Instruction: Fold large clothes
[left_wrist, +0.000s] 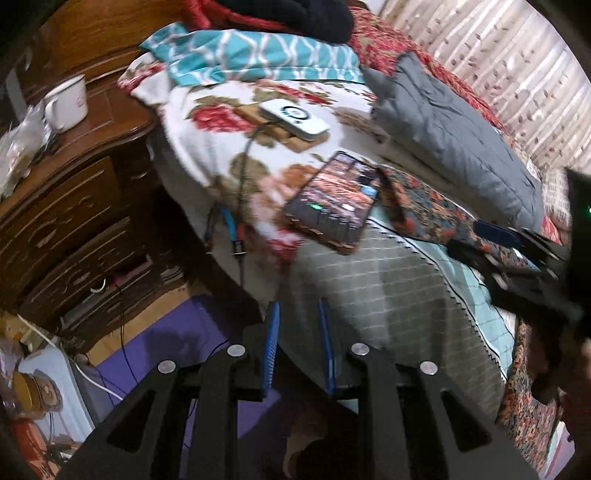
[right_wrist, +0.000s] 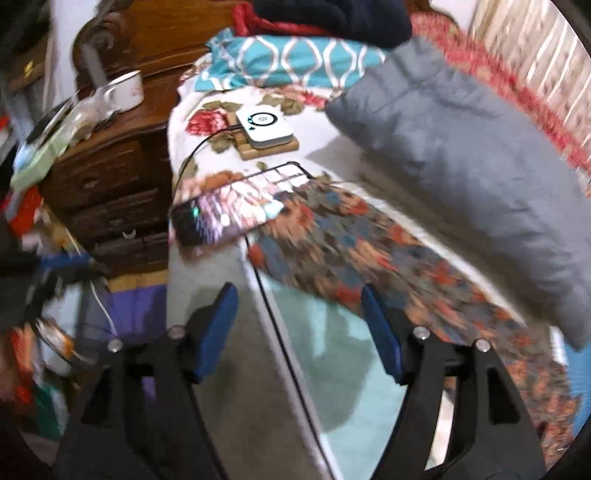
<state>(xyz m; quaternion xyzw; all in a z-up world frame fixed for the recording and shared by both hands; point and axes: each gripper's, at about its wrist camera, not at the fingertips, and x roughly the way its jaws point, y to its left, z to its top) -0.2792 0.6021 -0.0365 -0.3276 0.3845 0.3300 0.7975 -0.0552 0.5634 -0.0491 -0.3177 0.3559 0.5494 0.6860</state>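
Left gripper (left_wrist: 298, 347): jaws slightly parted, empty, over the bed (left_wrist: 388, 295) edge. Right gripper (right_wrist: 299, 332): jaws wide, empty. Patterned garment (right_wrist: 354, 251) lies diagonally across the bed, between phone (right_wrist: 232, 210) and grey cushion (right_wrist: 469, 162); bare sheet nearest both grippers.

Left wrist view: from over the bed's edge, low and close, facing along the left gripper (left_wrist: 299, 347) toward the headboard, nightstand (left_wrist: 74, 206) to the left. Right wrist view: from further over the mattress, facing the same way past the right gripper (right_wrist: 299, 332). Shared by both: phone (left_wrist: 332, 201) (right_wrist: 236, 208), white box (left_wrist: 293, 119) (right_wrist: 264, 127), grey pillow (left_wrist: 450, 136) (right_wrist: 476, 155), mug (left_wrist: 66, 101) (right_wrist: 123, 90).
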